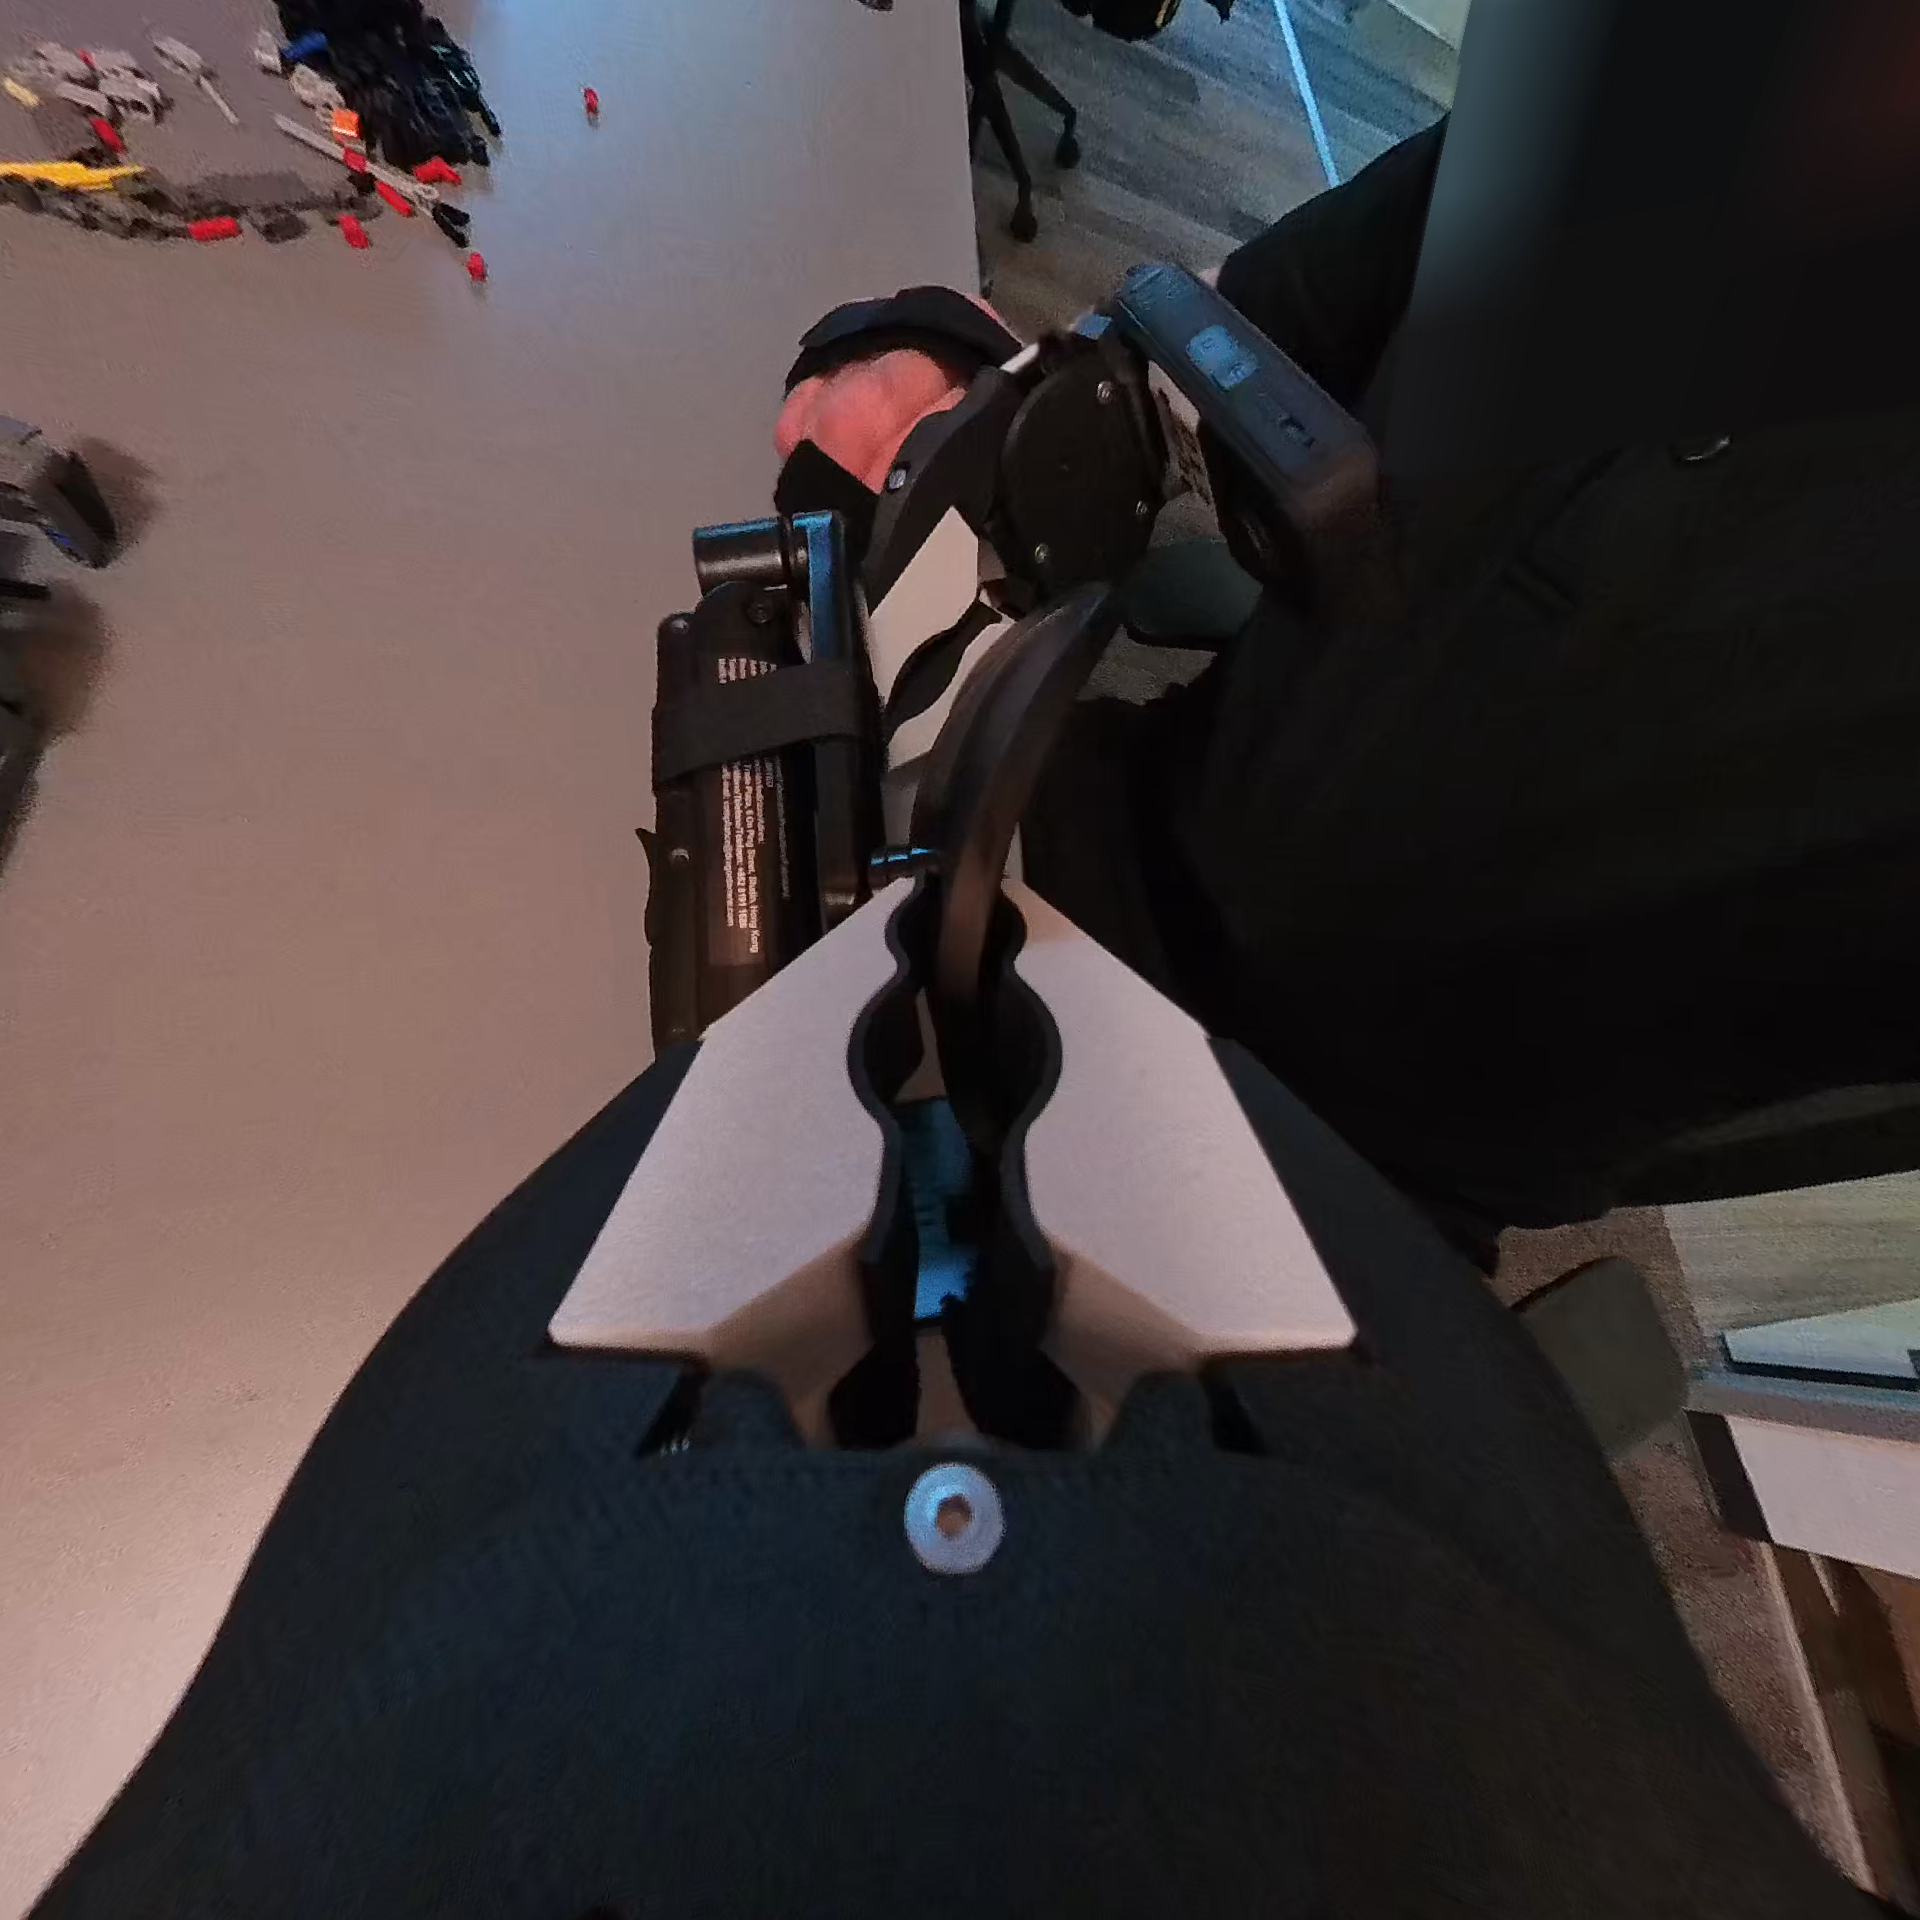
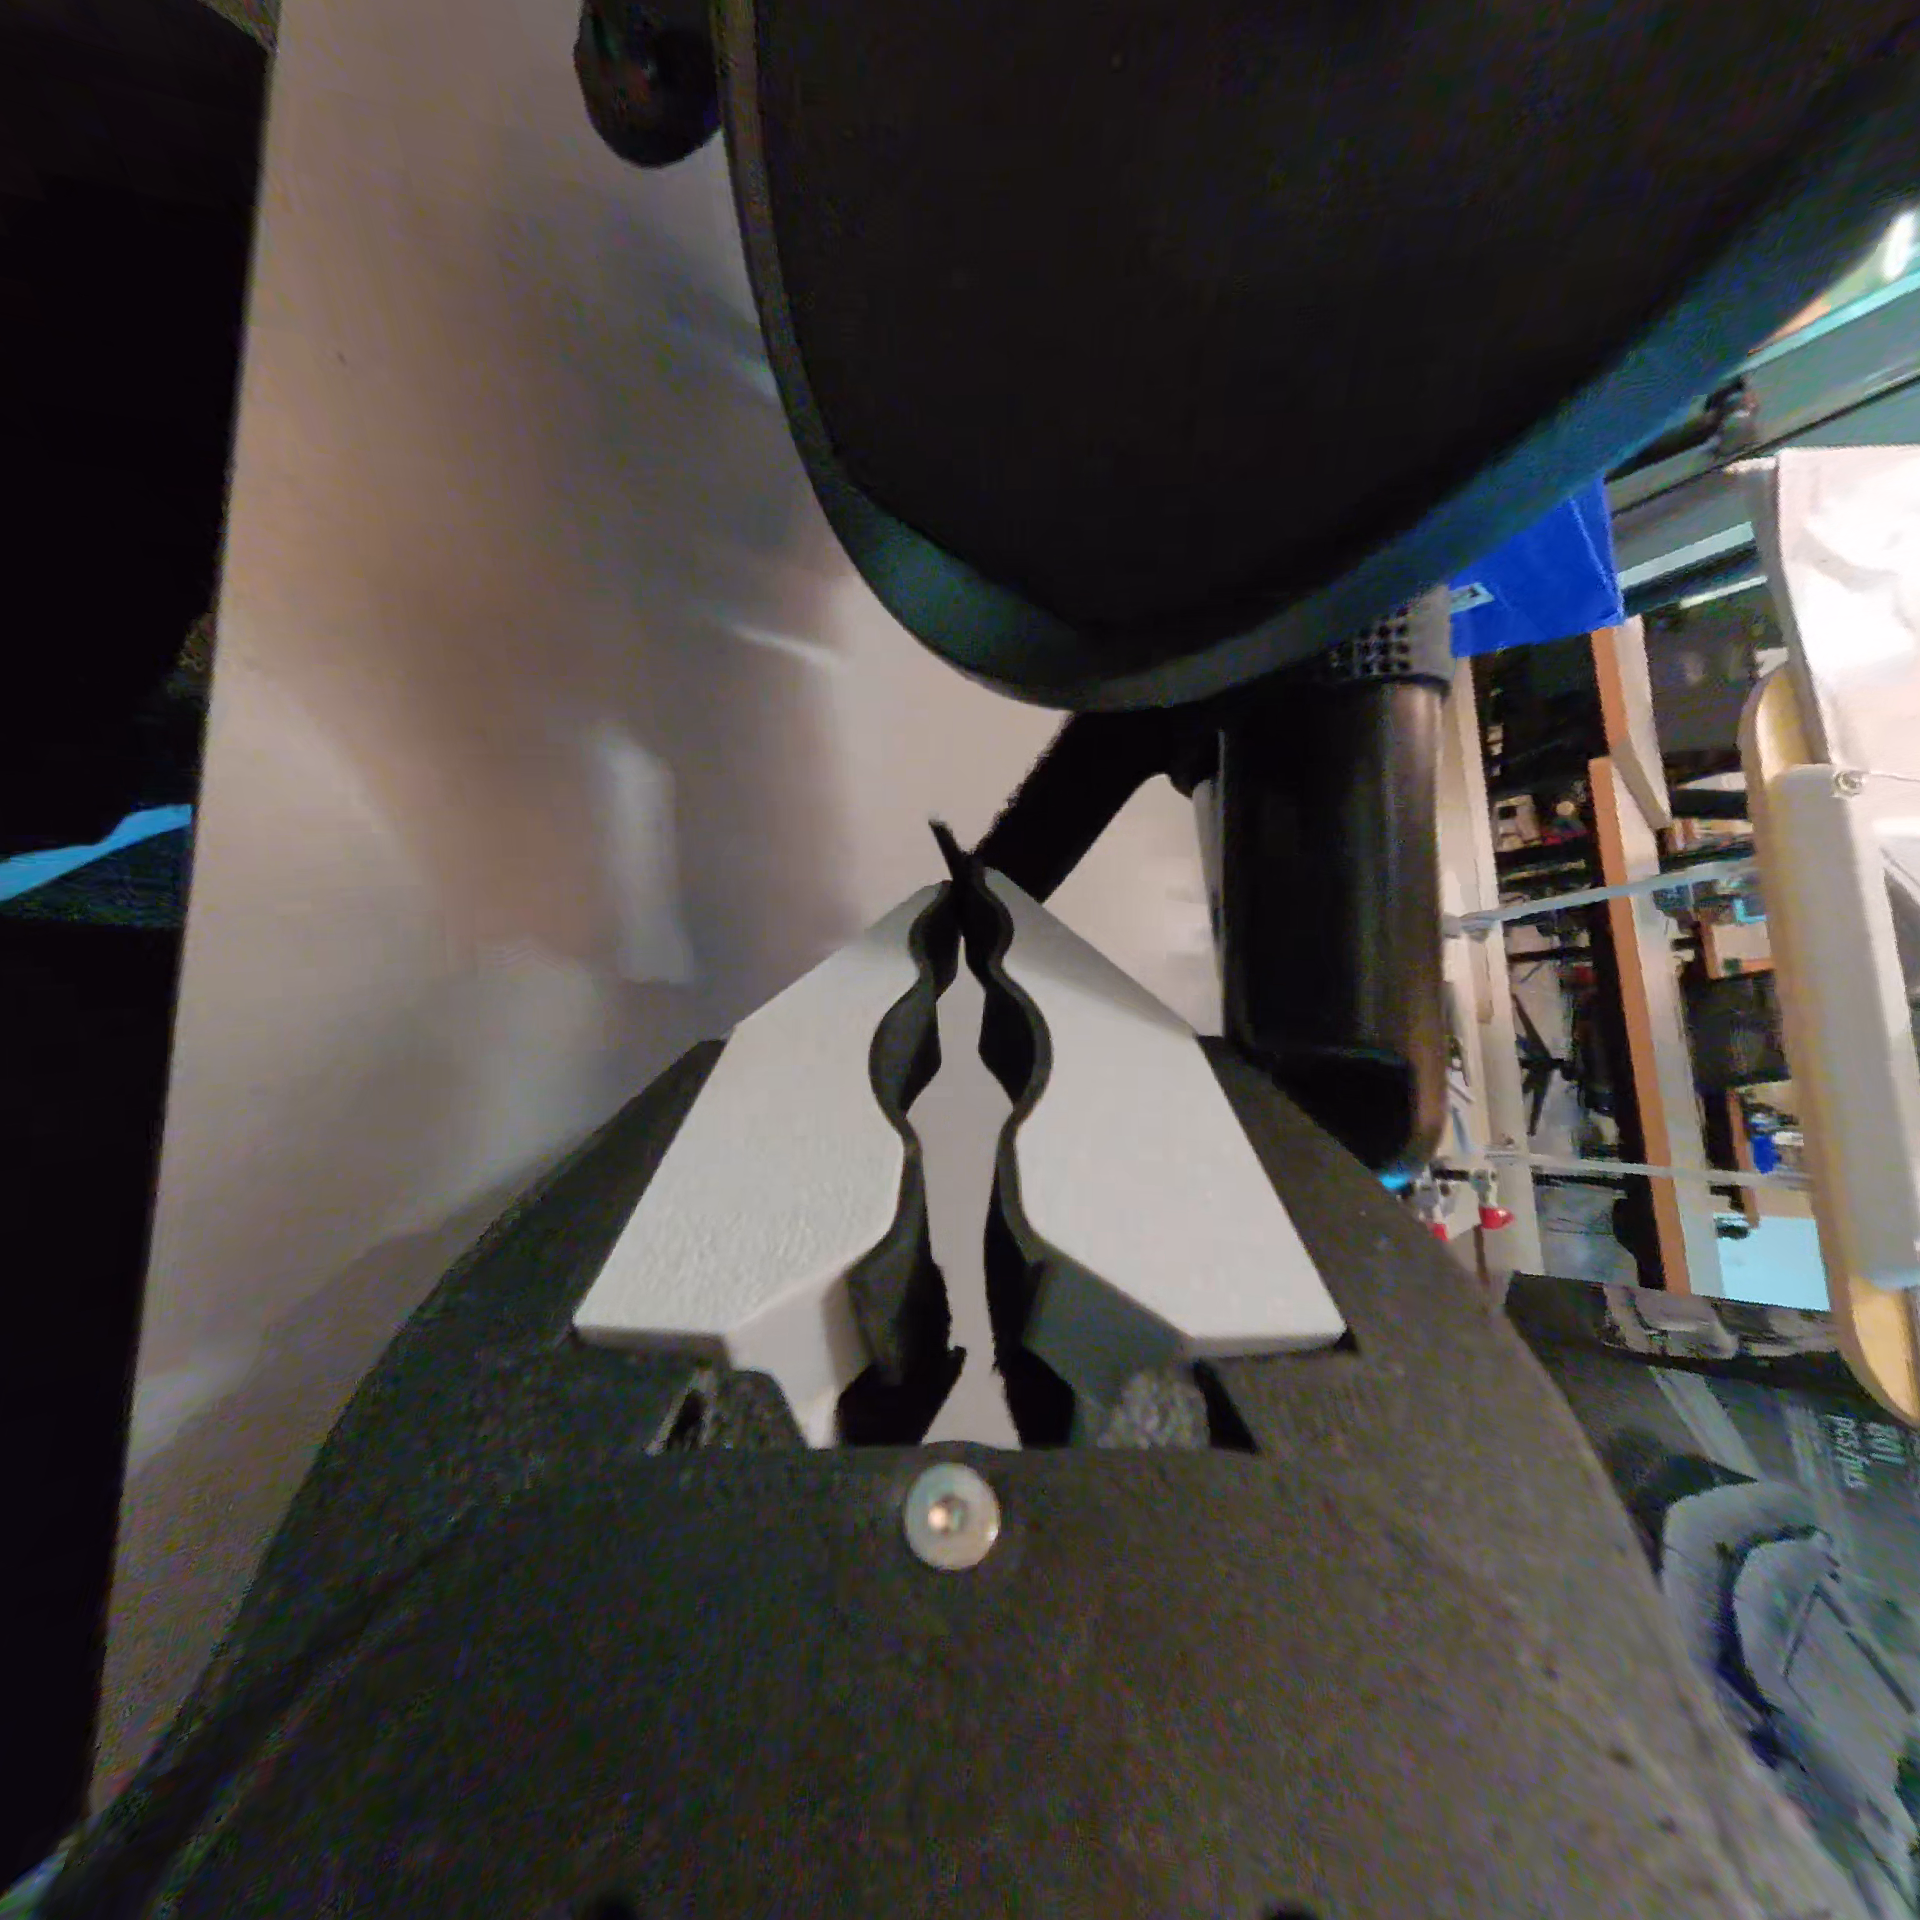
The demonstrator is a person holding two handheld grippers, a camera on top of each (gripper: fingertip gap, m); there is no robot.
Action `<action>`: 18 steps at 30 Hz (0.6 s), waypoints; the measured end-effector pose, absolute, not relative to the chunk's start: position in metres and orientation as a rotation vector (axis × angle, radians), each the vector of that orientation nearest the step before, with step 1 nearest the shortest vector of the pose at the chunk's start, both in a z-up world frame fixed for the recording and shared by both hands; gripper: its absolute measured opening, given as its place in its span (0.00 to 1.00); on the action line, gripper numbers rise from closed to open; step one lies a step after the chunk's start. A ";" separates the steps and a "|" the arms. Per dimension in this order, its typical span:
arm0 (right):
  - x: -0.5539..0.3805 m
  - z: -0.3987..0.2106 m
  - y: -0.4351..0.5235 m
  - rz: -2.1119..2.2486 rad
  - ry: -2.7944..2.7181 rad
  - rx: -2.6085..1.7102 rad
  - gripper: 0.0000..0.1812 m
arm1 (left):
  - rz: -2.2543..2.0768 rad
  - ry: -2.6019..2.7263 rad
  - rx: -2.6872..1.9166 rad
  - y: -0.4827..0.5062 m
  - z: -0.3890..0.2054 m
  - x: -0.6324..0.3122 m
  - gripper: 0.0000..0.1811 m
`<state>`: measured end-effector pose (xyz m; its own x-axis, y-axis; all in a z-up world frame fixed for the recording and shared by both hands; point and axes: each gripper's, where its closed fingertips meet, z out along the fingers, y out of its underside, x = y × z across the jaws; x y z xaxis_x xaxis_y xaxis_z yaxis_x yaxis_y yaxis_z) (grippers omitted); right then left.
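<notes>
Left hand-held gripper (image 1: 956, 914): nearly closed, with only a narrow slot between its white fingers. A curved black band (image 1: 997, 727) runs through that slot and is pinched near the tips.
Right hand-held gripper (image 2: 961, 894): the fingertips meet, nipping the thin end of a black strap (image 2: 1060, 790) that rises up and to the right. The gap farther back between the fingers holds nothing.
Band and strap: I cannot tell whether they are one piece.
Writing: there is small white print on a black block (image 1: 727, 831) bound with a strap to the far gripper's frame. There is also pale lettering on a dark surface (image 2: 1860, 1444) at lower right, and a small label on a blue sheet (image 2: 1538, 582).
Hand (image 1: 873, 405): it grips the far gripper and wears a black wrap, just beside the desk edge.
Desk (image 1: 416, 623): a pale top, bare across the middle. Its edge runs down the left wrist view just right of centre, with the floor beyond.
Loose parts (image 1: 312, 135): a scatter of black, red, yellow and grey building pieces at the far corner, well away from both grippers. One red piece (image 1: 590, 101) lies alone.
Chair base (image 1: 1029, 135): castors on the floor past the desk edge.
Hidden or unclear: a large dark rounded body (image 2: 1247, 312) fills the top of the right wrist view and is too close to identify. The person's dark clothing (image 1: 1558, 727) covers the right side of the left wrist view. Dark objects at the left border (image 1: 52, 520) are blurred and cut off. The cluttered shelves (image 2: 1662, 935) are too small to read.
</notes>
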<state>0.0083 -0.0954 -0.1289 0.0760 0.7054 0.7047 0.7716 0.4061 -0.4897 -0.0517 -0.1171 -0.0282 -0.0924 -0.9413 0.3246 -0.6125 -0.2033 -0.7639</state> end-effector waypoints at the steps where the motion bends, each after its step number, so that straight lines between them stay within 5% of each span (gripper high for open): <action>1: 0.009 -0.129 -0.096 -0.087 -1.656 -1.308 0.00 | -1.196 1.699 -1.800 -0.118 -0.029 -0.050 0.03; 12: 0.037 -0.161 -0.068 -0.235 -1.784 -1.356 0.00 | -1.420 1.577 -1.610 -0.130 0.008 -0.040 0.03; 18: 0.052 -0.123 -0.034 0.002 -1.598 -1.503 0.00 | -1.345 1.679 -1.604 -0.134 -0.007 -0.027 0.04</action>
